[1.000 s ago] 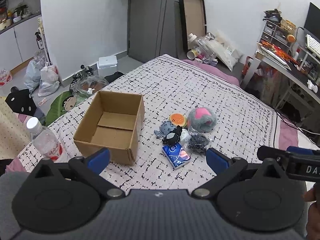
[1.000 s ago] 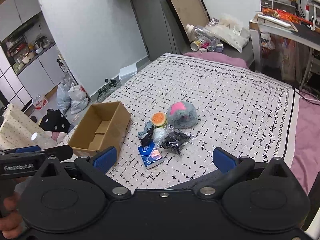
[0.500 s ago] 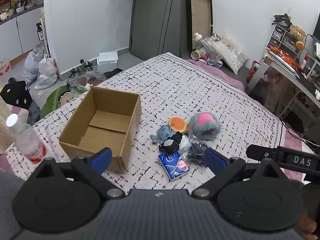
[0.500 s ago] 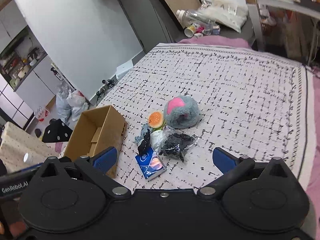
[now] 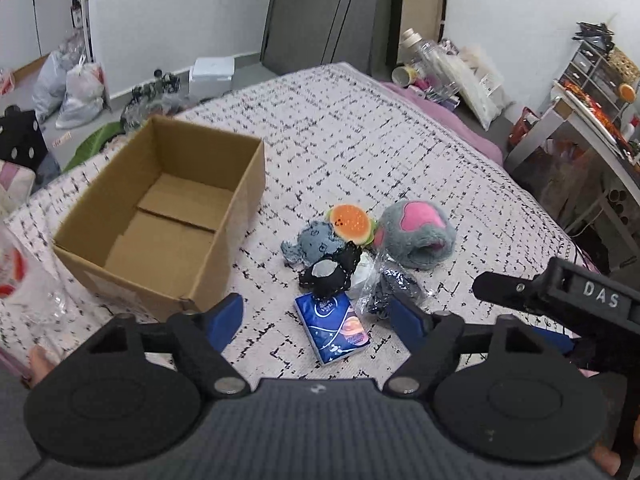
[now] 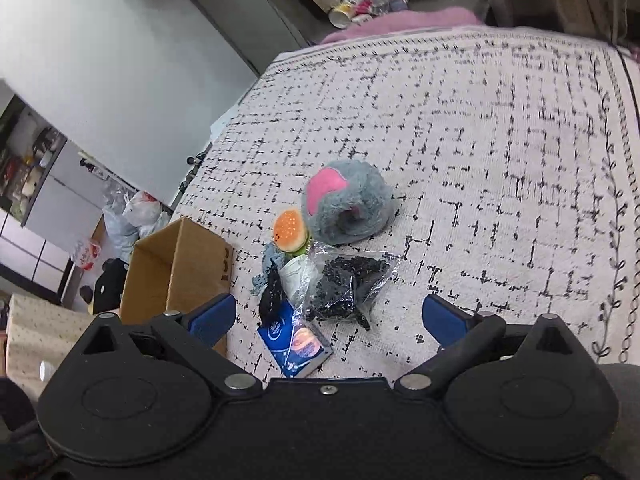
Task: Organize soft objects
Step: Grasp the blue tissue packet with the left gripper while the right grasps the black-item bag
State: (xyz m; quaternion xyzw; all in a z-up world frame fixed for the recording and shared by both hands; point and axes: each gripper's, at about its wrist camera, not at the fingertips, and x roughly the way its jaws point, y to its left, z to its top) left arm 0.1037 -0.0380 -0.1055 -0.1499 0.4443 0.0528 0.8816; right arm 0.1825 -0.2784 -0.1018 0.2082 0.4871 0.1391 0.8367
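Note:
An open, empty cardboard box [image 5: 168, 216] [image 6: 176, 268] stands on the patterned bed cover. To its right lies a pile of soft things: a grey and pink plush [image 5: 416, 236] [image 6: 346, 206], an orange burger plush [image 5: 350, 224] [image 6: 290, 230], a grey-blue cloth toy [image 5: 310, 242], a black lace piece [image 5: 330, 272], a clear bag of black items [image 5: 390, 286] [image 6: 346, 284] and a blue tissue pack [image 5: 332, 328] [image 6: 294, 342]. My left gripper [image 5: 316, 318] is open above the tissue pack. My right gripper [image 6: 326, 316] is open above the pile.
A plastic bottle [image 5: 24, 280] stands at the bed's left edge beside the box. The other hand-held gripper's body [image 5: 560, 296] shows at the right of the left wrist view. Bags and clutter lie on the floor at left [image 5: 76, 88]; a desk [image 5: 592, 128] stands at right.
Both grippers have moved forward and down toward the pile, which now looks larger and closer. Both stay open. Nothing on the bed has moved.

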